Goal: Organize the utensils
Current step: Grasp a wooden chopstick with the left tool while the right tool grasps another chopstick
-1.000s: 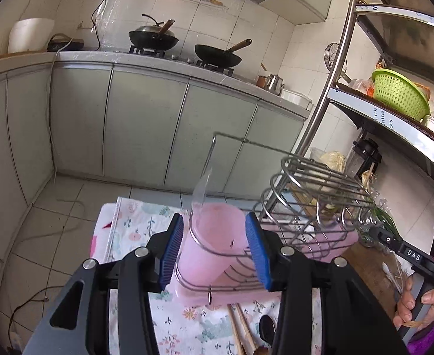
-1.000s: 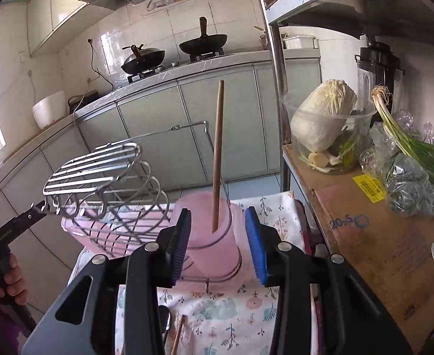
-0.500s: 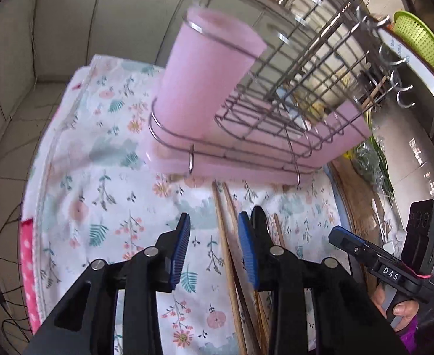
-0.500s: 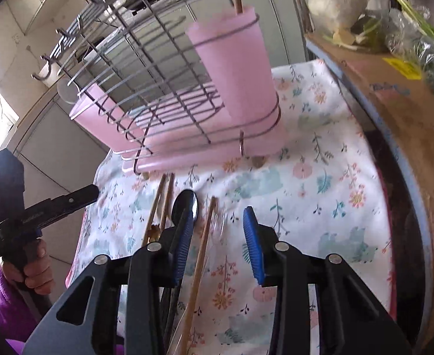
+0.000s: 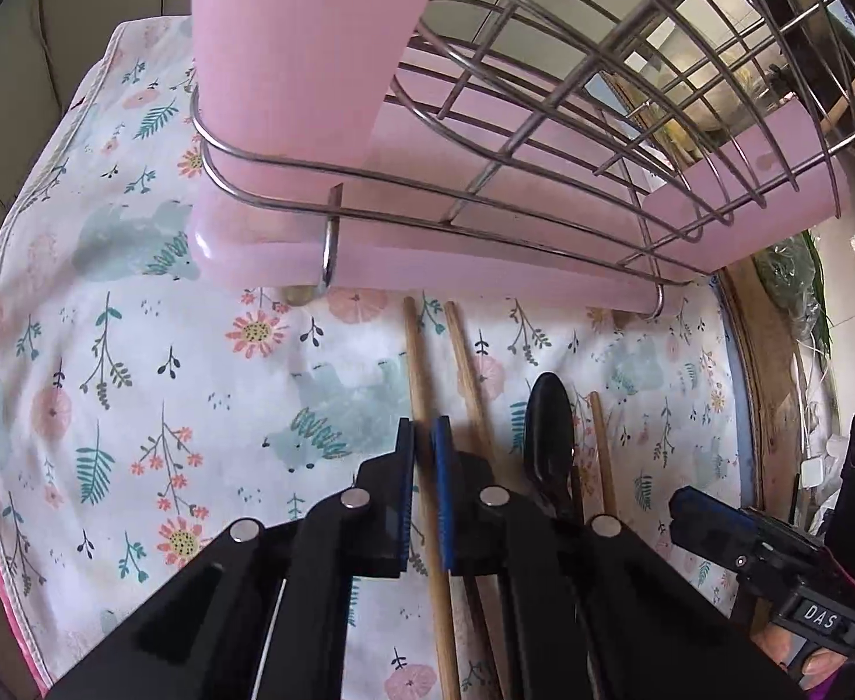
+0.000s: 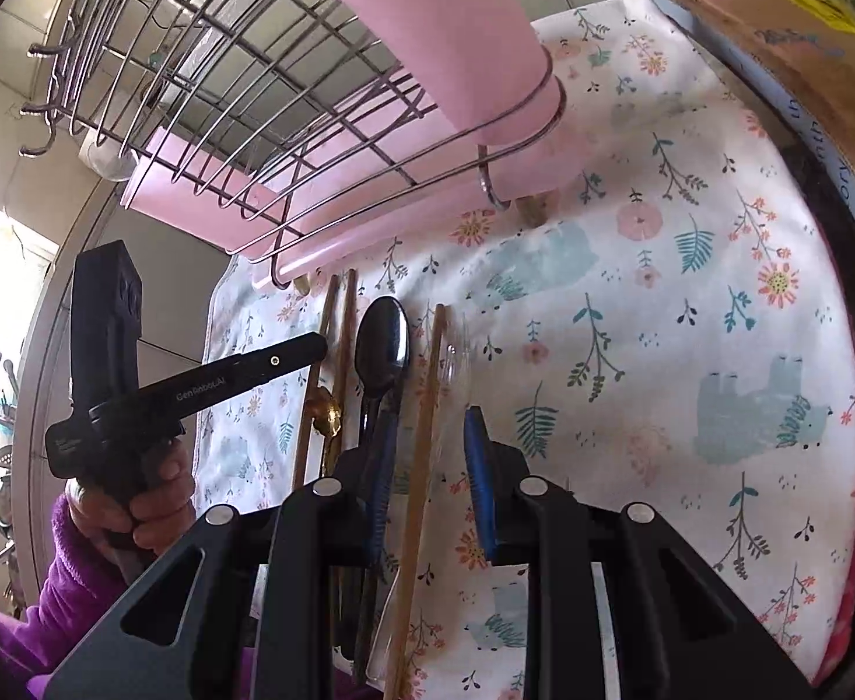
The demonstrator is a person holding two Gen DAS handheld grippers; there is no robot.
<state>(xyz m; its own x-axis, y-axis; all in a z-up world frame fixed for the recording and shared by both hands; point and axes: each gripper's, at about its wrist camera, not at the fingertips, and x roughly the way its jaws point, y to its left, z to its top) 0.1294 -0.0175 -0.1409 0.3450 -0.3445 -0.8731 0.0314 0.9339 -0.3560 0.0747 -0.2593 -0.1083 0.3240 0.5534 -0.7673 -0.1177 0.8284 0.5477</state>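
Wooden chopsticks and a black spoon (image 5: 549, 426) lie on the floral cloth (image 5: 136, 361) in front of a wire rack (image 5: 544, 116) with a pink utensil cup (image 5: 299, 58). My left gripper (image 5: 423, 443) is low over the cloth, its blue pads shut on the leftmost chopstick (image 5: 419, 361); a second chopstick (image 5: 465, 367) lies just right. My right gripper (image 6: 433, 437) is open, straddling another chopstick (image 6: 427, 408) and a clear plastic spoon (image 6: 456, 361). The black spoon (image 6: 382, 344) lies by its left finger. The pink cup (image 6: 445, 29) stands above.
A gold spoon (image 6: 325, 414) lies between chopsticks left of the black spoon. The pink drip tray (image 5: 486, 268) sits under the rack. A cardboard box (image 6: 777, 29) borders the cloth on the far right. The left handle (image 6: 194, 391) reaches in over the utensils.
Both grippers dropped from the pink cup down to the cloth. My left gripper closed around the leftmost chopstick. My right gripper lowered, still open, over another chopstick.
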